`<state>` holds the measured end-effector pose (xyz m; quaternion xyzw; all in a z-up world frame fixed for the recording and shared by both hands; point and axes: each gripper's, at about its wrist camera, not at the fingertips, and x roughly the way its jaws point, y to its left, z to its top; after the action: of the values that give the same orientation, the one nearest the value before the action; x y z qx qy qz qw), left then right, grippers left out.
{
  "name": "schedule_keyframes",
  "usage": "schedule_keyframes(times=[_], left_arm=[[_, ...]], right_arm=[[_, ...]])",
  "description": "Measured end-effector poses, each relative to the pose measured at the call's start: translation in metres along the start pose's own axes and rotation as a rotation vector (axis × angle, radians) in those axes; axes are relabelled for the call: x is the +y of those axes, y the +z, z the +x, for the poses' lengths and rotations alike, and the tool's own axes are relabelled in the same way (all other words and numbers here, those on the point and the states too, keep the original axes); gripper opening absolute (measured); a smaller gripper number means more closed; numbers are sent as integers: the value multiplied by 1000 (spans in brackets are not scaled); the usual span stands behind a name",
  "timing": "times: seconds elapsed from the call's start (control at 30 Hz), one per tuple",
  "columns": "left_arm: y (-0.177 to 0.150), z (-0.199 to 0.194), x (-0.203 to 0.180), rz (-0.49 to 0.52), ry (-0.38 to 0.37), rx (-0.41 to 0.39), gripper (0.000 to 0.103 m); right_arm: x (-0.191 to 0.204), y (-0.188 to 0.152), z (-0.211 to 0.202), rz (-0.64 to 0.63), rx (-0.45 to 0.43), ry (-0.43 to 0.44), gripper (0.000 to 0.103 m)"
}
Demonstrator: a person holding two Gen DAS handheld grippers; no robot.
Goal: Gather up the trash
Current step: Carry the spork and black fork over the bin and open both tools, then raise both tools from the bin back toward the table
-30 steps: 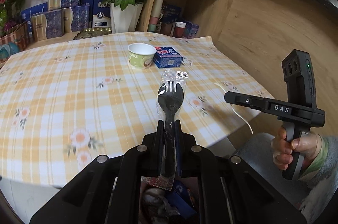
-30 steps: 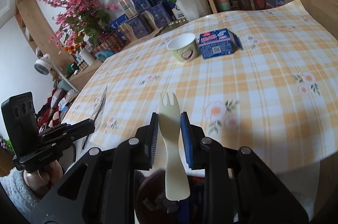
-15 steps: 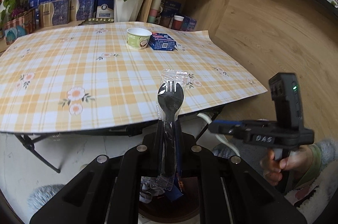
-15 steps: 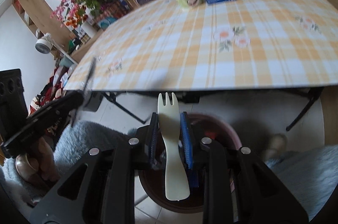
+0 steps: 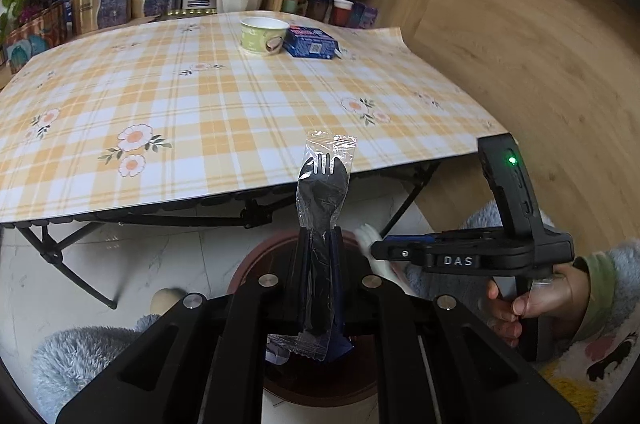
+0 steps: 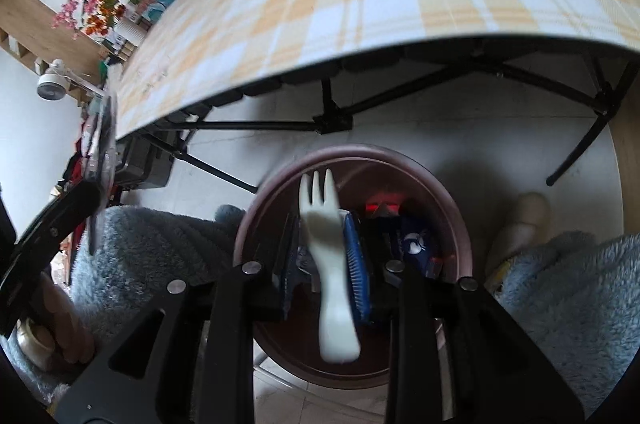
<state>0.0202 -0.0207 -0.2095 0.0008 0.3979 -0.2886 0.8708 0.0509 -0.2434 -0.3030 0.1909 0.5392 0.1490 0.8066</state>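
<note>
Drop step, both hands over the bin (image 6: 448,224), which stands on the floor below the table (image 5: 200,96) edge.

Right gripper (image 6: 326,256): jaws opening. White spork (image 6: 328,264) sits between them, tines toward the far rim, handle hanging near me. I see a gap on the left side; it leans at the blue right pad, blurred. I judge it is just coming free and will fall into the bin, which lies directly under it.

Left gripper (image 5: 320,264): jaws nearly closed, clamped on the black spork (image 5: 322,208), tines up, still sealed in a clear wrapper whose ends stick out above and below the jaws. Bin rim shows right behind it.

Next move, as I judge it: let the white spork fall clear, then open the left jaws over the bin mouth. Wrapper is light and crinkly, so it may cling to a pad; a small shake could be needed.

Bin: round, brown-red, already holds blue packaging and something red, details unclear.

Left on the table: 1 paper cup (image 5: 262,34) and 1 blue carton (image 5: 312,42), touching or nearly so, at the far side. Those look like the remaining trash.
</note>
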Motion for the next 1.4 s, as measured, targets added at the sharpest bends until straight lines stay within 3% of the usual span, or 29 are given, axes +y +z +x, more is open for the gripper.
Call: schedule_keyframes(times=[0.2, 0.27, 0.37, 0.53, 0.63, 0.87, 1.13, 1.23, 1.3, 1.4], left_arm=[[-2, 9, 0, -2, 4, 34, 10], [-3, 11, 3, -18, 2, 45, 10], [-3, 15, 7, -34, 2, 62, 10], [-5, 23, 5, -24, -12, 100, 11], [-8, 33, -2, 10, -19, 144, 11], [-14, 56, -17, 86, -4, 236, 11], [-18, 65, -20, 107, -2, 279, 17], [-19, 66, -17, 97, 2, 283, 34], [-19, 66, -15, 87, 7, 279, 52], [-17, 64, -11, 62, 20, 268, 71]], right_arm=[[0, -1, -6, -1, -24, -53, 63], [1, 0, -18, -7, -81, -92, 82], [3, 0, -44, -12, -212, -181, 95], [1, 3, -78, -19, -405, -333, 97], [-1, 5, -87, -24, -462, -387, 97], [-1, 5, -86, -30, -459, -403, 97], [-7, 4, -83, -6, -444, -399, 97], [-7, 5, -81, -3, -437, -399, 97], [-7, 5, -81, 1, -435, -398, 97], [-8, 5, -80, 9, -430, -399, 97]])
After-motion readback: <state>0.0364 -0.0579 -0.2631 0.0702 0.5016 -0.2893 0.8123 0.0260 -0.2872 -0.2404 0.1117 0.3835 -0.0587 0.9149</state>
